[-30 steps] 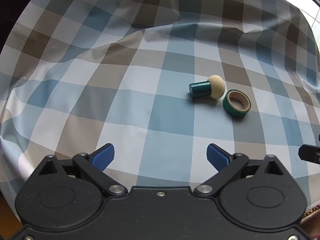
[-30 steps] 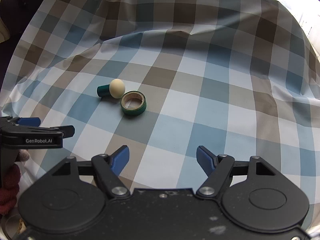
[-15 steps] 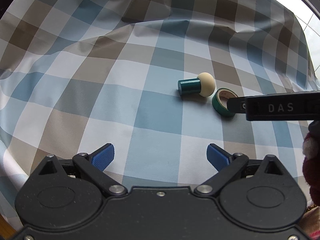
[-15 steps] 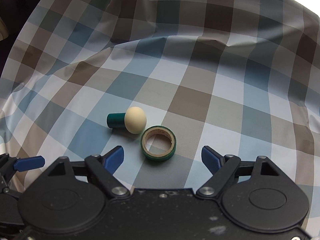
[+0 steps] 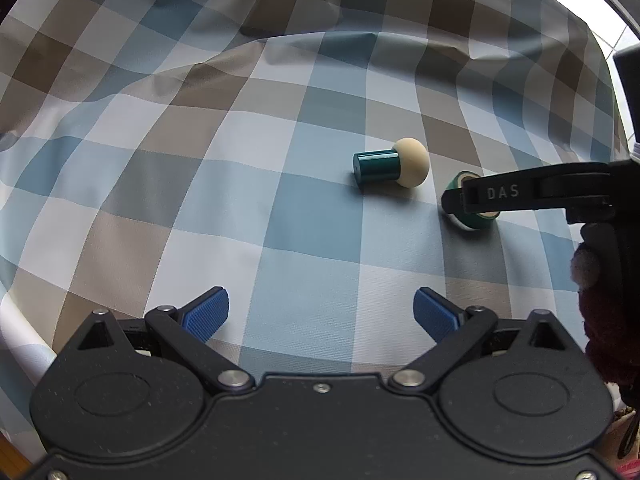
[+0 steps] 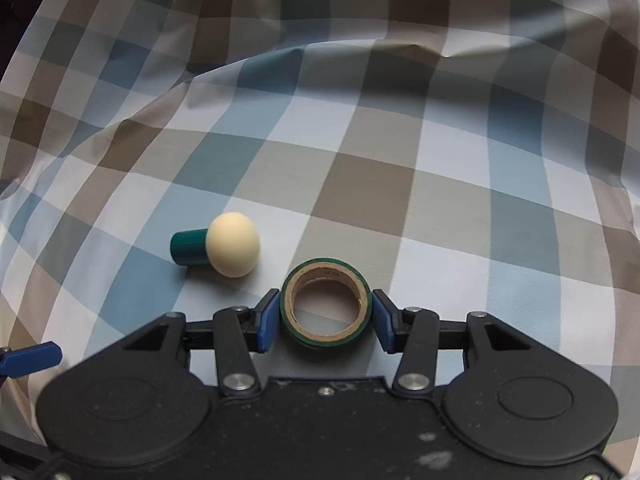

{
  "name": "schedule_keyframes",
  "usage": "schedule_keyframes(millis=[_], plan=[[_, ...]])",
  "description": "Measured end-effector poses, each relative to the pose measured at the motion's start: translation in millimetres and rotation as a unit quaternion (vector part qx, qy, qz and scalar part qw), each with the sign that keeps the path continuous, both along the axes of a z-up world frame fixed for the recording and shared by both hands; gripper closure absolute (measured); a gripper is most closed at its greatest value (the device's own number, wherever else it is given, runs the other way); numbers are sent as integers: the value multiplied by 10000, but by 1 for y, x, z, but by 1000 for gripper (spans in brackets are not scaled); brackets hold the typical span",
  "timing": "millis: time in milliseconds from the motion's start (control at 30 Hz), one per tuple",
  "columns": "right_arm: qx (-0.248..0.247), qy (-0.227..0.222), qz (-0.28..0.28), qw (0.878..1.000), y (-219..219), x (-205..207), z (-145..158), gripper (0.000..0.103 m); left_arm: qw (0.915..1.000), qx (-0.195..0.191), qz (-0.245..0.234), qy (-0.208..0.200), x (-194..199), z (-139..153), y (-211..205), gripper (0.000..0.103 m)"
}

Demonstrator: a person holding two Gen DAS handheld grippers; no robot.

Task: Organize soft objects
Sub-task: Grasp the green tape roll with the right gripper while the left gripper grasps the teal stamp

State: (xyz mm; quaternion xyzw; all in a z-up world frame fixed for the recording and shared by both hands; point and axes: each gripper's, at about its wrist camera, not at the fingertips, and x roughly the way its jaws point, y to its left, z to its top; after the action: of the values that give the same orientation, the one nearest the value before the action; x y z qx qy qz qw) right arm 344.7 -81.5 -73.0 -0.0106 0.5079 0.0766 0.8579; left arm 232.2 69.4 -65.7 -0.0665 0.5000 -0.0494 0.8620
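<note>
Right claw (image 6: 326, 322) closing, pads flanking green tape roll (image 6: 326, 307) lying flat; left claw (image 5: 320, 314) spread, farther off.

Items counted on the cloth (image 6: 400, 184): two. One tape roll (image 6: 326, 304), green, lying flat. One sponge (image 6: 216, 250), cream dome on a teal handle, lying on its side. One checked cloth. Grippers in view: two, one left (image 5: 320, 312), one right (image 6: 326, 316).
</note>
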Motion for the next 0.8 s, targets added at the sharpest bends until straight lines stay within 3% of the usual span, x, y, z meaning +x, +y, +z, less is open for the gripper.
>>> schedule_keyframes(millis=[233, 500, 667, 800], plan=[[-524, -178, -1108, 9923, -97, -24, -1, 56, 10000, -42, -31, 40, 0, -1, -1, 7], [-556, -333, -1410, 9879, -153, -68, -15, 56, 9996, -133, 142, 186, 15, 9, 7, 8], [3, -510, -1800, 9823, -171, -78, -16, 55, 9999, 41, 73, 78, 40, 29, -7, 8], [282, -595, -1906, 9795, -177, -80, -18, 55, 9999, -69, -47, 77, 63, 36, -34, 7]])
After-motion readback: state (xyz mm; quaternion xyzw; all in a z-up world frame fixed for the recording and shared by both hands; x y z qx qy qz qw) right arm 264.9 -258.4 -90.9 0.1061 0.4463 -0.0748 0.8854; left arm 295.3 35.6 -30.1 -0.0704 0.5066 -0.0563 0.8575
